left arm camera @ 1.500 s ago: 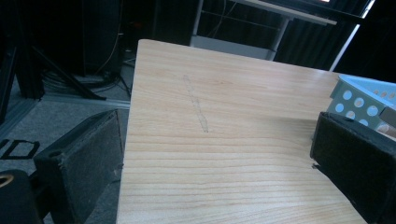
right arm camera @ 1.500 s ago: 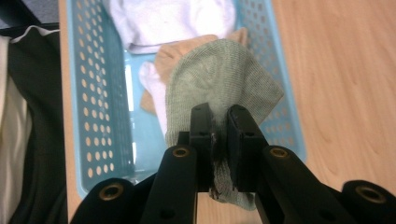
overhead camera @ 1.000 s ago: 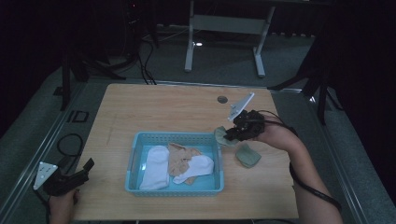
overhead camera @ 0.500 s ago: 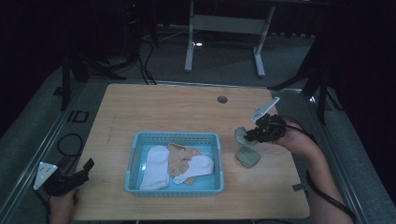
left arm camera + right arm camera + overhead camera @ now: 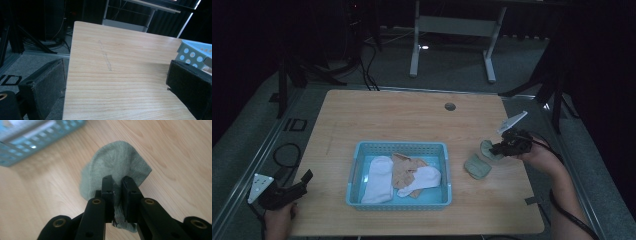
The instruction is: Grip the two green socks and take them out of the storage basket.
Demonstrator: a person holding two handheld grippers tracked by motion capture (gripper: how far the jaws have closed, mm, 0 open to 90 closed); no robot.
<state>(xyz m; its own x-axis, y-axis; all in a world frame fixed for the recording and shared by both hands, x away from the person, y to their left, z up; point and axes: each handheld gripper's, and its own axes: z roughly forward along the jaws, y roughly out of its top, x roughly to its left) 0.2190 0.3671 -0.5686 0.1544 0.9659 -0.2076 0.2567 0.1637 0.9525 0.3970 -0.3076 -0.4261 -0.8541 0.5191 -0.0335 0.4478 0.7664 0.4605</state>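
Observation:
My right gripper (image 5: 501, 148) (image 5: 117, 185) is shut on a grey-green sock (image 5: 115, 165) (image 5: 488, 148), holding it low over the table right of the blue basket (image 5: 357, 172). A second grey-green sock (image 5: 476, 166) lies flat on the wood just beside it. The basket holds a white sock (image 5: 377, 177), a tan sock (image 5: 404, 167) and another white sock (image 5: 422, 179). My left gripper (image 5: 294, 184) (image 5: 112, 87) is open at the table's front left corner, with bare wood between its pads (image 5: 47, 87) and the basket corner (image 5: 193, 52) off to one side.
The wooden table (image 5: 412, 120) has a round cable hole (image 5: 450, 106) near its far edge. A black cable (image 5: 282, 155) loops off the left side. A metal stand (image 5: 452, 30) sits on the floor beyond the table.
My right gripper has carried the grey-green sock to the right, away from the basket and toward the table's right edge. The left gripper has stayed put.

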